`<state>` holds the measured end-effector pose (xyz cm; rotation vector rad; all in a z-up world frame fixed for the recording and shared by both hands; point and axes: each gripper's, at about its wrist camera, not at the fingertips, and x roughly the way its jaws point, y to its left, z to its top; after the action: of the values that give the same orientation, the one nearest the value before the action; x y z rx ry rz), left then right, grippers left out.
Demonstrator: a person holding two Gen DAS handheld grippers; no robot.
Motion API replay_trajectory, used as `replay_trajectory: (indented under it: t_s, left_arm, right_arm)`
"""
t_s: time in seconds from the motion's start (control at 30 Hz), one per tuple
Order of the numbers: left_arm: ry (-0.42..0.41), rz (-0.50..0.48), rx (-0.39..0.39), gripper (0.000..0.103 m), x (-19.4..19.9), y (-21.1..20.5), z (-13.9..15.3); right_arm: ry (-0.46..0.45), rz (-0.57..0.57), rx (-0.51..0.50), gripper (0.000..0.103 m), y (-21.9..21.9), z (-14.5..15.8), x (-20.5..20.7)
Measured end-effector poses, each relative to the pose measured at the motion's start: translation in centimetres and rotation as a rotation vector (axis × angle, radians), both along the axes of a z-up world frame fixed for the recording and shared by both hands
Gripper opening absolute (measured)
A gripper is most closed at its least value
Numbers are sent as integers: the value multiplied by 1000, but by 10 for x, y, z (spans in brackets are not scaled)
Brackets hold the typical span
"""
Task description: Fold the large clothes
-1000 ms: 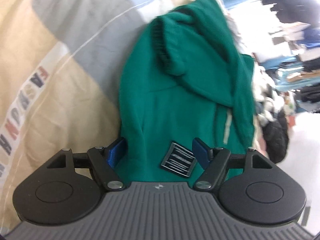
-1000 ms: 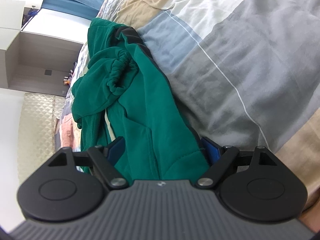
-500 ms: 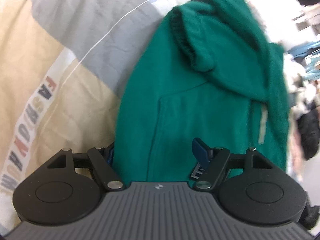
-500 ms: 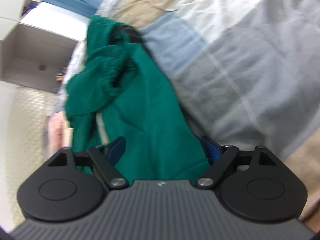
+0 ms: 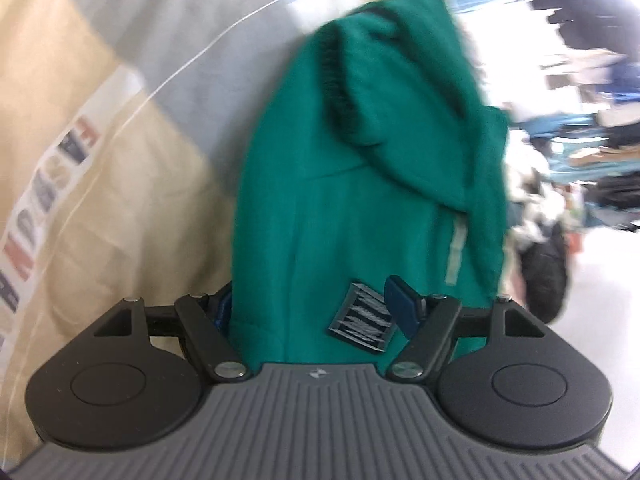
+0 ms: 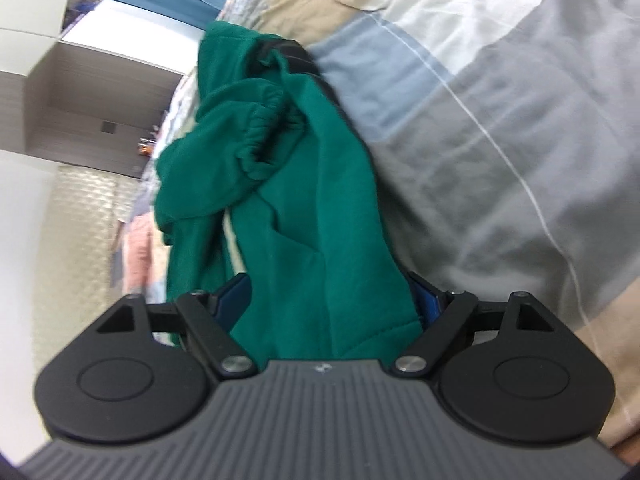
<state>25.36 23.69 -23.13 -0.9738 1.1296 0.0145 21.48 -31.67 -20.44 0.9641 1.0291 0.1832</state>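
Note:
A green hooded sweatshirt (image 5: 360, 200) hangs bunched from both grippers above a bed. My left gripper (image 5: 316, 304) is shut on its hem edge, beside a dark woven label (image 5: 360, 322). A ribbed cuff (image 5: 340, 92) and a pale drawstring (image 5: 454, 252) show higher up. In the right wrist view the same sweatshirt (image 6: 320, 208) fills the space between the blue pads of my right gripper (image 6: 332, 300), which is shut on the fabric. A gathered cuff (image 6: 264, 136) folds over at the top.
A quilt in grey, beige and white blocks (image 6: 500, 120) lies under the garment, with printed letters (image 5: 44, 196) at the left. Piled clothes and shelves (image 5: 580, 160) stand beyond the bed. A grey cabinet (image 6: 80, 92) is at the far left.
Both grippers keep their hold. The sweatshirt has swung and shifted in view; the label has come back into sight by the left gripper's right finger. The views are motion-blurred.

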Motion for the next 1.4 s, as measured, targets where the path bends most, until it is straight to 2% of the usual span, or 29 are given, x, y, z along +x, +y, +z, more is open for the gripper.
replay_trajectory:
  t_s: [0.07, 0.2, 0.23, 0.3, 0.33, 0.37, 0.4, 0.43, 0.47, 0.53, 0.63, 0.73, 0.8, 0.9, 1.1, 1.4]
  left_arm:
    - [44, -6, 44, 77, 9, -6, -4]
    - [78, -85, 212, 77, 28, -31, -4]
    - [83, -101, 259, 73, 29, -38, -1]
    - [83, -139, 346, 46, 30, -50, 4]
    - [73, -140, 360, 40, 30, -51, 6]
    - [63, -130, 356, 28, 28, -51, 8]
    - [49, -115, 340, 18, 25, -49, 9]
    - [37, -98, 323, 16, 22, -48, 10]
    - [20, -81, 303, 12, 18, -44, 12]
    - [-24, -51, 270, 10, 6, -35, 21]
    - [-113, -20, 237, 10, -11, -24, 40]
    - [-191, 27, 150, 9, -33, -7, 57]
    - [-231, 56, 127, 9, -45, -1, 71]
    - [-278, 70, 141, 8, -60, 4, 97]
    - [-378, 97, 98, 8, -93, 6, 148]
    - [-524, 74, 52, 8, -197, -18, 216]
  right_arm:
    - [10, 7, -30, 84, 1, -2, -1]
    - [42, 39, -99, 77, 9, -9, 1]
    - [48, 45, -108, 75, 9, -11, 2]
    - [51, 47, -103, 70, 9, -13, 2]
    - [48, 52, -98, 65, 9, -13, 2]
    - [46, 61, -94, 61, 9, -12, 1]
    - [42, 68, -86, 46, 10, -11, 0]
    - [37, 74, -68, 33, 11, -11, -1]
    - [28, 78, -44, 30, 11, -10, -1]
    - [-6, 83, -34, 25, 11, -4, -4]
    - [-75, 75, 17, 21, 6, 8, -10]
    - [-151, 63, 91, 19, -5, 26, -18]
    - [-213, 76, 120, 18, -8, 43, -23]
    - [-308, 124, 132, 16, -10, 76, -31]
    - [-447, 167, 135, 15, -20, 142, -49]
    - [-579, 172, 168, 15, -54, 187, -117]
